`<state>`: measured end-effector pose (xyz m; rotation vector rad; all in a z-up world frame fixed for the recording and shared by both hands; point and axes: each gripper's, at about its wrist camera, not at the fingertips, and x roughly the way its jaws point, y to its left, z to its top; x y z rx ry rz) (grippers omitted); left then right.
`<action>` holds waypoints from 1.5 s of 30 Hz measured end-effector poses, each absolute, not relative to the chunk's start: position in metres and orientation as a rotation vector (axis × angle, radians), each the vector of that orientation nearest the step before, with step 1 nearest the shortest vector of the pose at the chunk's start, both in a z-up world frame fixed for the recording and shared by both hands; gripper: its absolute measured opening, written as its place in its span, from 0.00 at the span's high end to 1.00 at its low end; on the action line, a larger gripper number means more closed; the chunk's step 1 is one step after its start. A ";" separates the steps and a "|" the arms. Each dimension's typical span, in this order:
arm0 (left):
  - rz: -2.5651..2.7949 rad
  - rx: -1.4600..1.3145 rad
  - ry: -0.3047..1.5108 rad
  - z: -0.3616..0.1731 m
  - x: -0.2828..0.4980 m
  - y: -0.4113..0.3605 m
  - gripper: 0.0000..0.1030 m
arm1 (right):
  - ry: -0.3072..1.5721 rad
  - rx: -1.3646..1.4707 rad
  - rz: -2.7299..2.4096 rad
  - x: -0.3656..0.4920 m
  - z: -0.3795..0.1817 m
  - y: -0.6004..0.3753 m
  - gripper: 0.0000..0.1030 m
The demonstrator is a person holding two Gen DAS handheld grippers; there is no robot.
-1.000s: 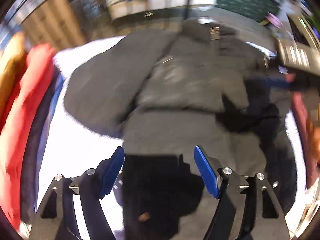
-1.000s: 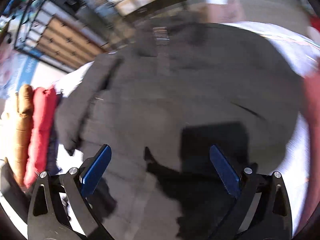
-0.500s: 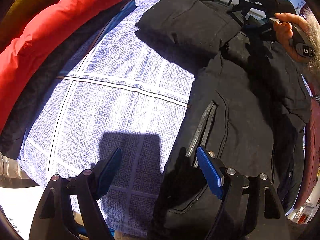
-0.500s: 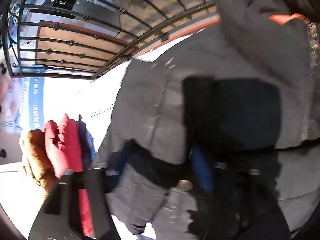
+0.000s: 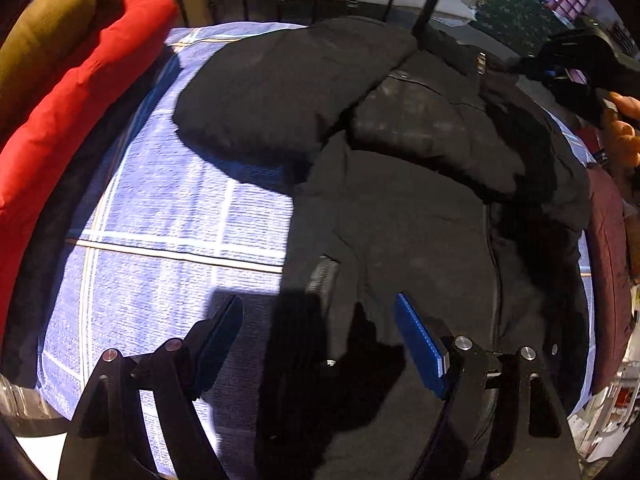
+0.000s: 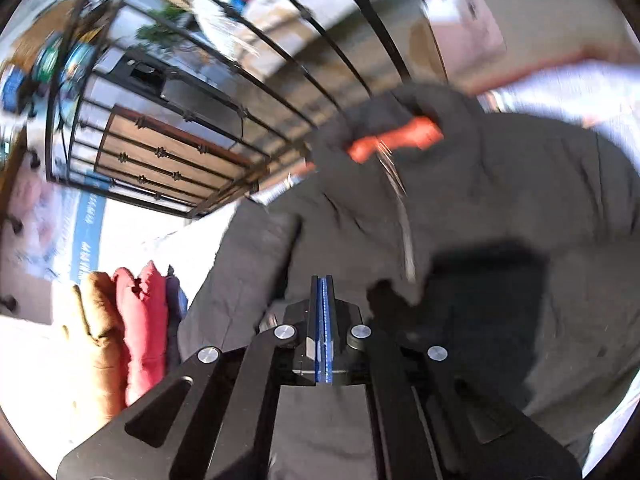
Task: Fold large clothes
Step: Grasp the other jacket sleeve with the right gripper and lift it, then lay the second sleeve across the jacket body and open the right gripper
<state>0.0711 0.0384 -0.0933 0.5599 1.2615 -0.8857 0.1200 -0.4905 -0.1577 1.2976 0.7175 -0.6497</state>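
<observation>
A large black padded jacket (image 5: 400, 208) lies spread on a blue checked bedspread (image 5: 168, 216), one sleeve folded across its chest. My left gripper (image 5: 320, 332) is open and hovers over the jacket's lower left edge, near a pocket zip. The right gripper shows far right in the left wrist view (image 5: 560, 64), above the jacket's collar end. In the right wrist view the jacket (image 6: 500, 208) looks grey, with an orange tab at the collar. My right gripper (image 6: 323, 292) is shut with its blue pads pressed together, nothing visibly between them.
A red cushion (image 5: 68, 112) and an olive one (image 5: 44, 28) lie along the bed's left side, also in the right wrist view (image 6: 140, 312). A black metal bed rail (image 6: 224, 128) stands behind the jacket. A dark red cushion (image 5: 608, 264) lies at the right.
The right gripper has shut, from wide open one second ago, and lifted away from the jacket. The left gripper has stayed open and drifted right over the jacket's edge.
</observation>
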 end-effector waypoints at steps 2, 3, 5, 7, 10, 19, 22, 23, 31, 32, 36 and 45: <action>-0.907 0.578 1.256 -0.093 0.062 0.034 0.26 | 0.714 1.345 -0.639 0.123 -0.168 -0.489 0.33; -0.916 0.583 1.253 -0.091 0.059 0.035 0.26 | 0.676 1.378 -0.619 0.131 -0.174 -0.487 0.12; -0.927 0.589 1.240 -0.087 0.054 0.040 0.26 | 0.656 1.414 -0.581 0.149 -0.182 -0.483 0.12; -0.912 0.584 1.233 -0.085 0.054 0.049 0.22 | 0.680 1.450 -0.550 0.179 -0.195 -0.483 0.12; -0.835 0.552 1.252 -0.086 0.067 0.072 0.21 | 0.708 1.476 -0.502 0.221 -0.208 -0.483 0.12; -0.644 0.446 1.335 -0.099 0.109 0.121 0.21 | 0.824 1.444 -0.478 0.294 -0.226 -0.479 0.74; -0.663 0.450 1.327 -0.097 0.113 0.113 0.21 | 0.740 1.381 -0.464 0.285 -0.190 -0.481 0.82; -0.678 0.457 1.322 -0.096 0.113 0.108 0.21 | 0.718 1.356 -0.477 0.277 -0.176 -0.481 0.83; -0.846 0.537 1.258 -0.087 0.089 0.047 0.21 | 0.500 1.220 -0.799 0.099 -0.104 -0.472 0.84; -0.864 0.547 1.253 -0.087 0.085 0.040 0.21 | 0.500 1.214 -0.859 0.072 -0.105 -0.468 0.84; -0.927 0.609 1.253 -0.095 0.065 0.022 0.21 | 0.549 1.364 -0.966 -0.019 -0.151 -0.451 0.84; -0.993 0.715 1.181 -0.089 0.052 -0.021 0.20 | 0.649 1.470 -0.953 -0.048 -0.186 -0.420 0.44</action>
